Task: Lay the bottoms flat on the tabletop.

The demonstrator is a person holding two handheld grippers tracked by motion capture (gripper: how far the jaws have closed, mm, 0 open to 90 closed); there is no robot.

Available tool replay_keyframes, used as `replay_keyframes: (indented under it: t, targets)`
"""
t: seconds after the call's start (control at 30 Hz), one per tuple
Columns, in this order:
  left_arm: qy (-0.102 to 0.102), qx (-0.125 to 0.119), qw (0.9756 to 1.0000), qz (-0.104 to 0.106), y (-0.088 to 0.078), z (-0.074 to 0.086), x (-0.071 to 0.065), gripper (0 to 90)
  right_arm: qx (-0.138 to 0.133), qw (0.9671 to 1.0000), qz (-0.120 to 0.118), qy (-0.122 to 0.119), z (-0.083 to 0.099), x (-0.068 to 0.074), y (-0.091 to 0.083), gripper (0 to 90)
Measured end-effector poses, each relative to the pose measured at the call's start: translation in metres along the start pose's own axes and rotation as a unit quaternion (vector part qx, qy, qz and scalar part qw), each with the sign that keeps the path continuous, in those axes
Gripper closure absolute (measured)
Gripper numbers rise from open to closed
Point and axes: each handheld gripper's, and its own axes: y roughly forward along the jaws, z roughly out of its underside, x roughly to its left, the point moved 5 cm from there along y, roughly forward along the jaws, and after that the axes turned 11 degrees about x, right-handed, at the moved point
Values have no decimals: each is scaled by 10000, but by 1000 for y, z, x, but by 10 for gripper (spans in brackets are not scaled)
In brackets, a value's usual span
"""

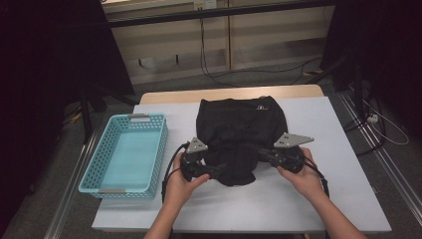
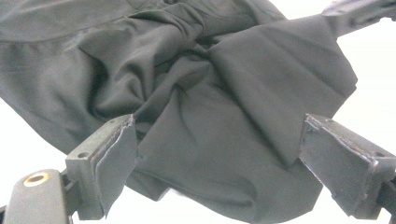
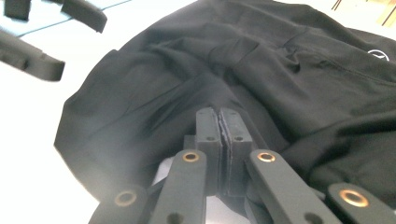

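A black garment (image 1: pixel 239 124) lies bunched on the white table (image 1: pixel 323 129), with a small white logo near its far edge. My left gripper (image 1: pixel 219 172) is at the garment's near left side. In the left gripper view this gripper (image 2: pixel 219 140) stands open, its jaws wide to either side of the folded cloth (image 2: pixel 210 93) without pressing on it. My right gripper (image 1: pixel 261 153) comes in from the near right. In the right gripper view its pads (image 3: pixel 219 114) are pressed together on a ridge of the cloth (image 3: pixel 187 70). The left gripper (image 3: pixel 60 39) shows beyond it.
A teal perforated basket (image 1: pixel 161 149) with nothing in it stands on the table's left part, next to my left hand. Bare white tabletop lies to the right of the garment and in front of it. Cables and dark stands are on the floor beyond the table.
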Motion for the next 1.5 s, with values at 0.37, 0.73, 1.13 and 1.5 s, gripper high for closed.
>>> replay_keyframes:
  t: [0.37,0.73,1.13,1.5]
  targets:
    - [166,34,9994,304,12,4,-17,141,58,9999,58,71,-10,0,31,875]
    - [529,125,9977,410,30,1,-38,334,-156,9994,129,293,-10,-7,23,875]
    - [795,341,9952,467,47,1,-48,489,-140,9992,46,374,-9,-6,20,874]
    - [816,574,9937,508,45,0,-49,842,-185,9989,-57,422,-9,-4,14,873]
